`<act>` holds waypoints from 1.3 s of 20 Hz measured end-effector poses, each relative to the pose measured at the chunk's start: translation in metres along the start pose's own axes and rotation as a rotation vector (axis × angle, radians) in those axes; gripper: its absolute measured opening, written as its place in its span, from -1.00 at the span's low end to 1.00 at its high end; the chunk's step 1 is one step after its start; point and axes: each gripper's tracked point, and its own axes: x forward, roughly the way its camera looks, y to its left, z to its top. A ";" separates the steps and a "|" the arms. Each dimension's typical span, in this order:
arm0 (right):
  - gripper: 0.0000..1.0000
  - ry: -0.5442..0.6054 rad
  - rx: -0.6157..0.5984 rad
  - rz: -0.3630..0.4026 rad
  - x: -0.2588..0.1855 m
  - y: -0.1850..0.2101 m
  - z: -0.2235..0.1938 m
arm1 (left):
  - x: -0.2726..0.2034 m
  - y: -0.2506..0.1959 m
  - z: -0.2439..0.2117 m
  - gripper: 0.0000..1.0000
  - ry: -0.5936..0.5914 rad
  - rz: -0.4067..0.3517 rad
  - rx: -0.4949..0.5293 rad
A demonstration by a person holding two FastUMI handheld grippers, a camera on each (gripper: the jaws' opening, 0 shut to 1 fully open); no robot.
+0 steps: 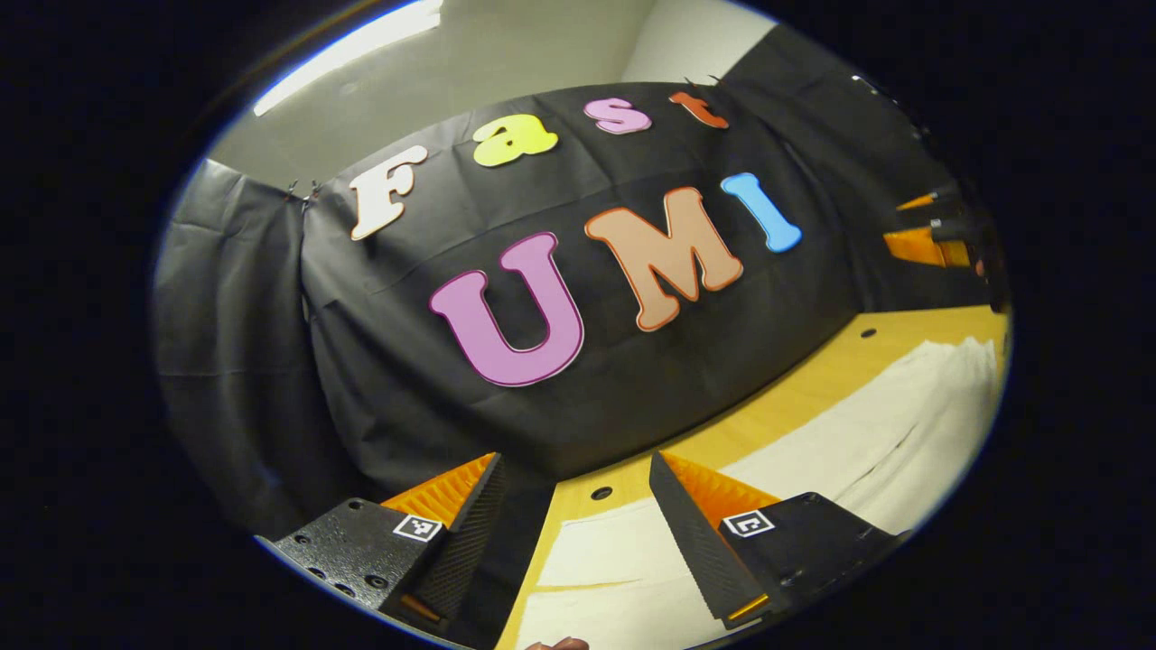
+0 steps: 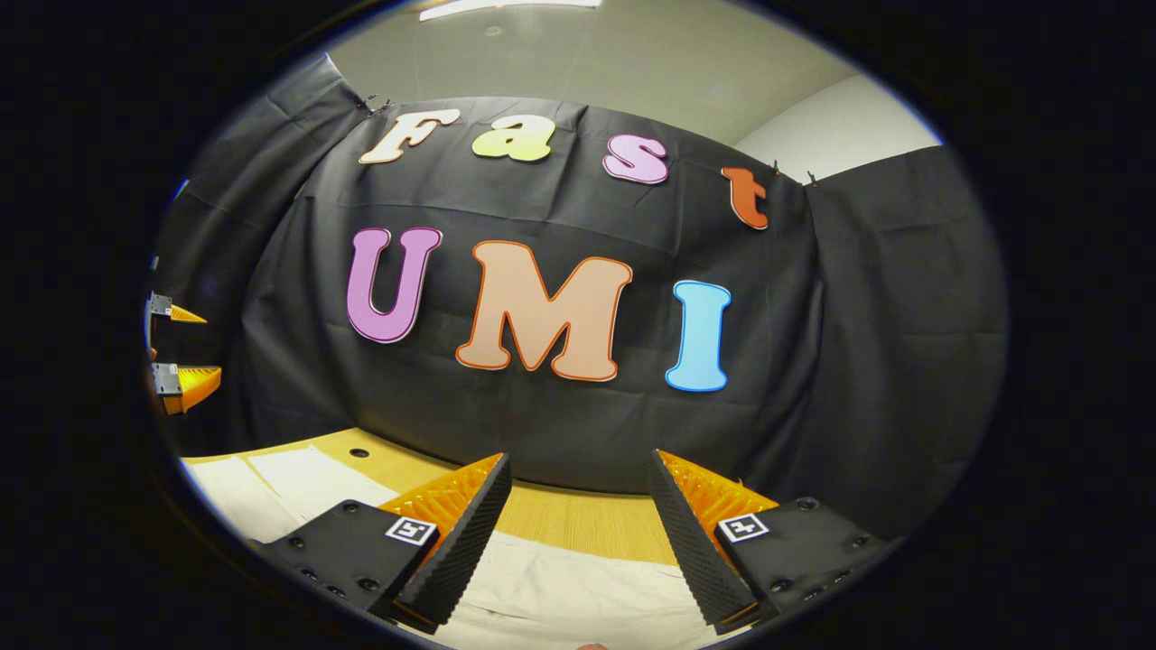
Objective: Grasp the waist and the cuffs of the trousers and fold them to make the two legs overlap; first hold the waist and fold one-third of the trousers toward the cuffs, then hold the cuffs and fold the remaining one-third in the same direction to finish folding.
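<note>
Pale cream trousers (image 1: 840,442) lie flat on the wooden table (image 1: 795,393), running from below my left gripper toward the right edge of the left gripper view. My left gripper (image 1: 573,528) hangs open above one end of the cloth with nothing between its fingers. In the right gripper view the trousers (image 2: 560,587) spread beneath my right gripper (image 2: 578,533), which is also open and empty, held above the fabric. The right gripper (image 1: 935,235) appears far off at the right of the left gripper view, and the left gripper (image 2: 181,348) at the left edge of the right gripper view.
The black cloth wall (image 2: 560,433) rises directly behind the table's far edge. Small dark holes (image 1: 601,493) dot the tabletop. A strip of bare wood (image 2: 578,519) lies between the trousers and the wall.
</note>
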 end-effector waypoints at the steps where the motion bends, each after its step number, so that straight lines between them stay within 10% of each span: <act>1: 0.94 0.006 -0.006 0.007 0.000 0.002 -0.001 | -0.003 -0.001 -0.008 0.93 0.014 -0.017 0.049; 16: 0.95 0.092 -0.121 0.098 -0.011 0.020 -0.050 | -0.068 -0.043 -0.213 0.92 0.372 -0.497 0.642; 26: 0.95 0.161 -0.189 0.101 -0.020 0.011 -0.083 | -0.061 -0.028 -0.306 0.93 0.612 -0.725 0.775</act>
